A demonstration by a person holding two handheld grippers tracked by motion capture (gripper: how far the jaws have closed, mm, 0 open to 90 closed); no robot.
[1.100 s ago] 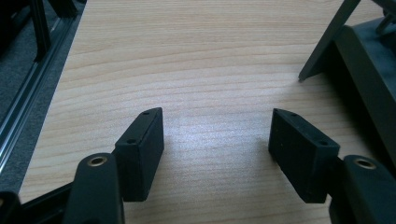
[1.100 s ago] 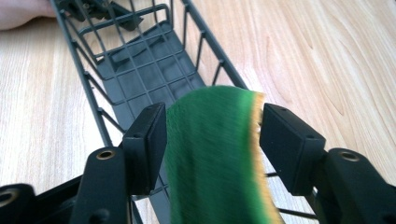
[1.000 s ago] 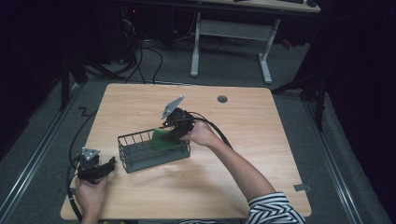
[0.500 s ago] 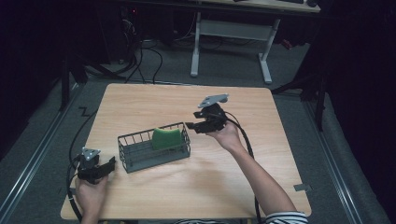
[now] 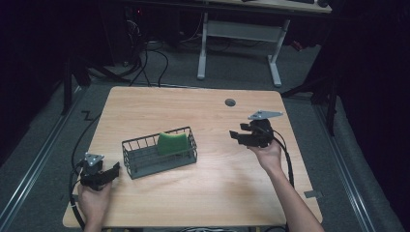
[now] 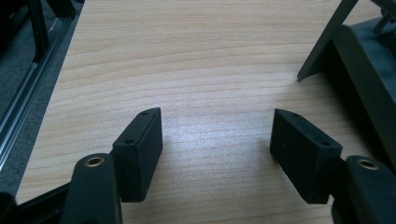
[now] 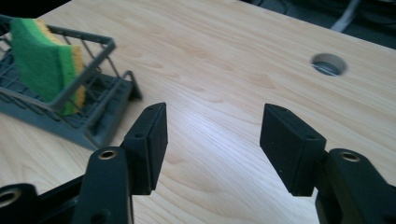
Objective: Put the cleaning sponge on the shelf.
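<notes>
A green sponge (image 5: 172, 143) stands on edge in the right half of a grey wire basket (image 5: 140, 164), left of centre in the high view. Right gripper (image 5: 240, 136), right of centre, gapes empty; left gripper (image 5: 116, 170), lower left, likewise. Pale wood table (image 5: 203, 188) with a cable hole (image 5: 230, 102); dim room, grey floor, no readable writing.
</notes>
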